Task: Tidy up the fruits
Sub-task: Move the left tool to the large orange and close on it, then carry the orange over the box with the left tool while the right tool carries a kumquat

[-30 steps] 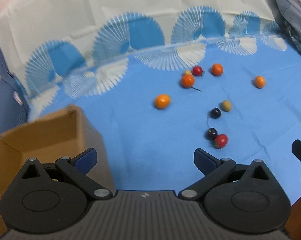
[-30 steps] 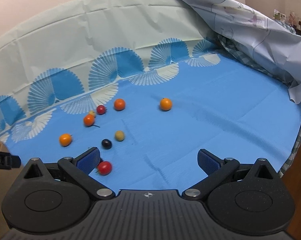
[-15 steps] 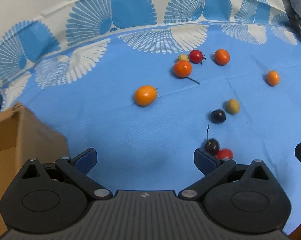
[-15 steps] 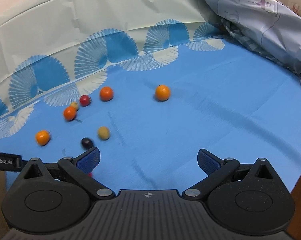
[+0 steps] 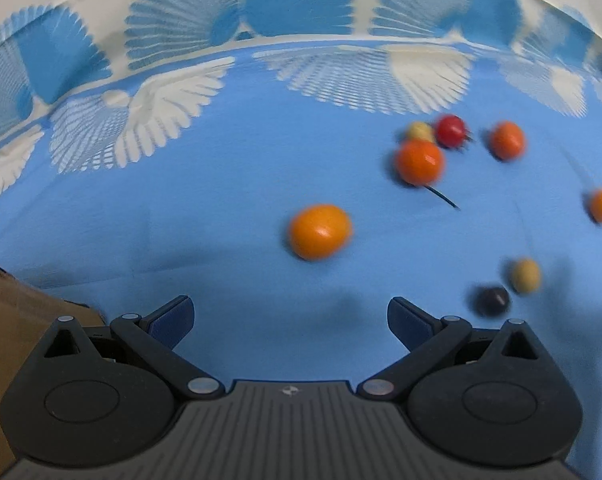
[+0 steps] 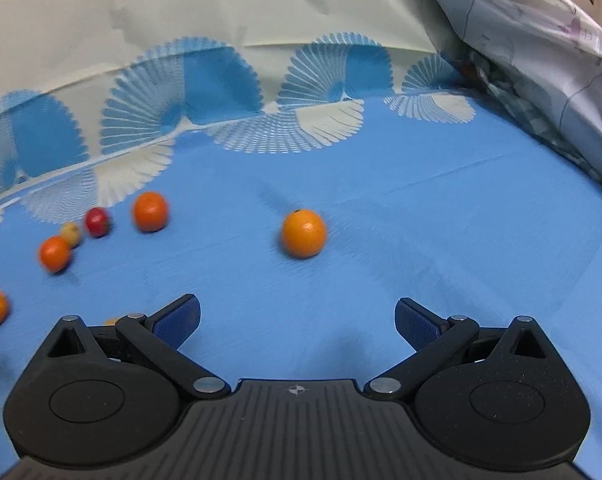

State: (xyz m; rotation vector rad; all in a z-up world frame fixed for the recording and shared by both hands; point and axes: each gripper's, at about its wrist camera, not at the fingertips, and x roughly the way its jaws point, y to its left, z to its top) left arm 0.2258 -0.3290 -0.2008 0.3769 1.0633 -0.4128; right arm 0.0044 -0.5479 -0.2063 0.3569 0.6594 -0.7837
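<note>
Both grippers are black with ribbed bases, silver pivot screws and blue-padded fingers (image 5: 173, 316).

Even light, motion blur, fisheye warping

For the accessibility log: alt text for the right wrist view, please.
The open right claw hovers empty over a blue tablecloth, lined up with a lone orange fruit ahead. Smaller orange, red and yellowish fruits lie scattered to its left.

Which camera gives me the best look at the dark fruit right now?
The left wrist view: the dark fruit lies unobstructed, though blurred, beside the pale fruit just ahead of the left gripper. The right wrist view does not show it.
</note>
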